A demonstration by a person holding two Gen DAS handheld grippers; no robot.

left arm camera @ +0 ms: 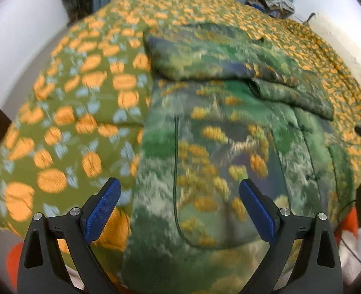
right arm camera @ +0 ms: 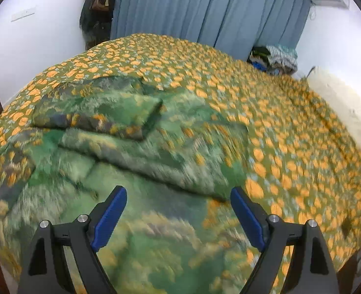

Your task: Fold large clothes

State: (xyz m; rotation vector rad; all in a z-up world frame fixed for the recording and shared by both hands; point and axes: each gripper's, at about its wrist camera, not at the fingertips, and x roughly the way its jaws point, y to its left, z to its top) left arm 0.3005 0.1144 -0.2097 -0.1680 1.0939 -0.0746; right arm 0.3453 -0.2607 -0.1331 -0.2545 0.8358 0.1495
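Note:
A large green garment with yellow and blue print lies spread on the bed, its sleeves folded in across the upper part. It also shows in the right wrist view. My left gripper is open and empty above the garment's near left part. My right gripper is open and empty above the garment's near right part, close to a folded sleeve edge. Both views are motion-blurred.
The bed is covered by a green bedspread with orange flowers, also in the right wrist view. A blue curtain hangs behind. A pile of clothes sits at the far right corner. Dark clothing hangs on the wall.

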